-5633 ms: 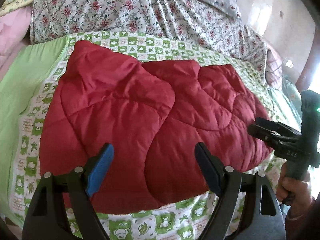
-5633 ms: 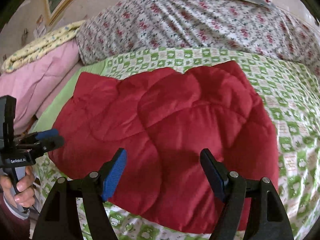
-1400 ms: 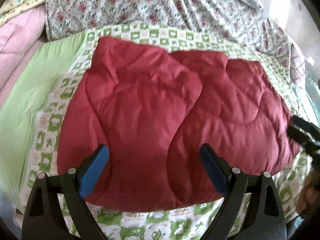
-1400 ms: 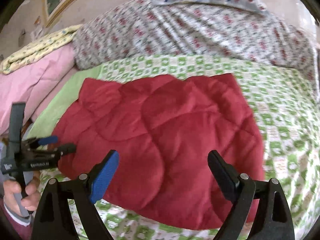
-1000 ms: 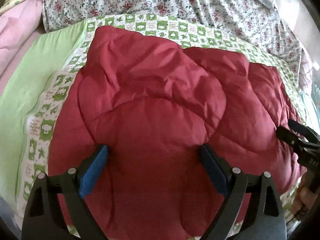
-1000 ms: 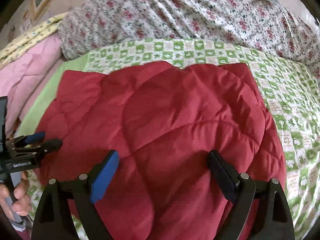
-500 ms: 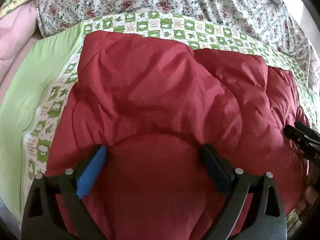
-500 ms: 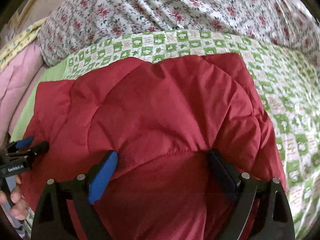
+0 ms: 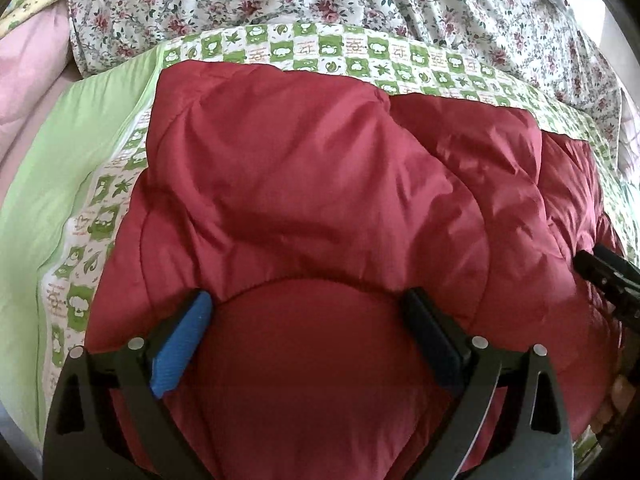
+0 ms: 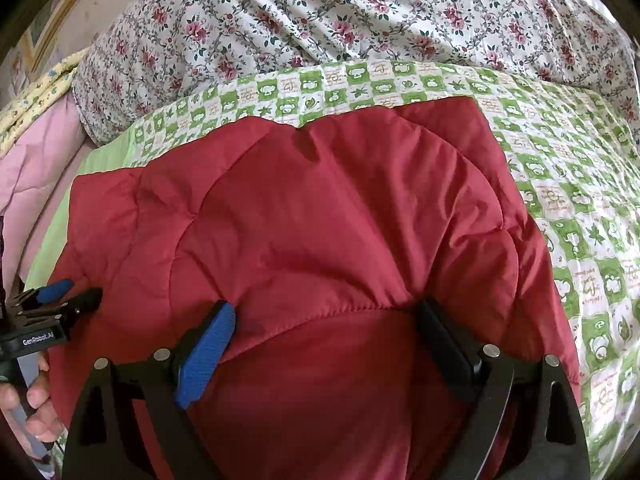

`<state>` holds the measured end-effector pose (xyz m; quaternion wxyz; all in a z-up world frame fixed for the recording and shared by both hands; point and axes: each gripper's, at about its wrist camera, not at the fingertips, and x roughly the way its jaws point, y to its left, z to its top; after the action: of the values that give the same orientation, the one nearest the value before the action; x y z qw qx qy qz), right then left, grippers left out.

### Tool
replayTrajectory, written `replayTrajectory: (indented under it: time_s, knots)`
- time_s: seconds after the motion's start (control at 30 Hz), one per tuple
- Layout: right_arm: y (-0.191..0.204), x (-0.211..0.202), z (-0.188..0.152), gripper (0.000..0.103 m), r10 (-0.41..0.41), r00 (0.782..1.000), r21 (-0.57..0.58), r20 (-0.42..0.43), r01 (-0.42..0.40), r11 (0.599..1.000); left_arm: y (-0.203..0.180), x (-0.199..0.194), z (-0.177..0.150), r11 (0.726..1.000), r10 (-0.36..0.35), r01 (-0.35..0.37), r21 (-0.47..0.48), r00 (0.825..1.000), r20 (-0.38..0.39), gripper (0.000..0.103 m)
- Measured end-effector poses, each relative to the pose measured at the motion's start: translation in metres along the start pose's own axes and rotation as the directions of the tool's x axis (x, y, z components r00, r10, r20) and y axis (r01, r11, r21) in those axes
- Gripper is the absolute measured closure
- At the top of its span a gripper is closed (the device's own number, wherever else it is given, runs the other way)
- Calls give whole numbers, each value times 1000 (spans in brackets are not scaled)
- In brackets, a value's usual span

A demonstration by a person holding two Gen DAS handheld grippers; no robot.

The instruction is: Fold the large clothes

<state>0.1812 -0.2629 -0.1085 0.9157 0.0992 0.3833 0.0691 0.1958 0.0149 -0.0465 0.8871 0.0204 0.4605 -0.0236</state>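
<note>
A dark red quilted padded garment (image 9: 320, 184) lies folded and puffy on the green checked bedspread (image 9: 352, 52); it also fills the right wrist view (image 10: 320, 216). My left gripper (image 9: 308, 328) is open, its fingers pressed into the near edge of the garment, with red fabric bulging between them. My right gripper (image 10: 326, 332) is open the same way, over the garment's near right part. The left gripper also shows at the left edge of the right wrist view (image 10: 56, 300), and the right gripper's fingertips show at the right edge of the left wrist view (image 9: 600, 272).
A floral duvet (image 10: 360, 12) is piled along the far side of the bed. A pink quilt (image 10: 36, 152) and a yellow patterned cloth (image 10: 36, 92) lie at the left. A plain green sheet (image 9: 60, 168) borders the bedspread on the left.
Both grippers have moved forward and down from in front of the garment onto its near edge; the red fabric now bulges between the open fingers of each.
</note>
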Motion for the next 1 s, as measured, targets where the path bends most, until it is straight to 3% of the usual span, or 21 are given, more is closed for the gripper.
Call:
replayTrajectory:
  time_s: [0.3,0.37,0.5,0.63,0.83,1.0]
  knots:
    - [16,-54,-8,11,14,997,-28,80,-12,1000,0,2,-1,1000,6,-7,4,1000,5,5]
    - [24,-51,-10,11,31,998,-55,57,-28,998,0,2,-1,1000,7,-7,4,1000,5,5]
    - [27,-22,-15,10,-41,999,-107,-8,40,993,0,1,-1,1000,6,-6,4,1000,4,5]
    - [19,-13,-18,10,-38,999,-93,-5,37,995,-2,-9,-4,1000,10,-10,17,1000,5,5]
    - [21,-16,-19,10,-29,1000,-83,-2,28,996,-3,-46,-27,1000,-6,5,23,1000,29,5]
    - [23,-49,-28,10,9,1000,-59,29,-7,998,2,-65,-53,1000,-12,11,15,1000,22,6]
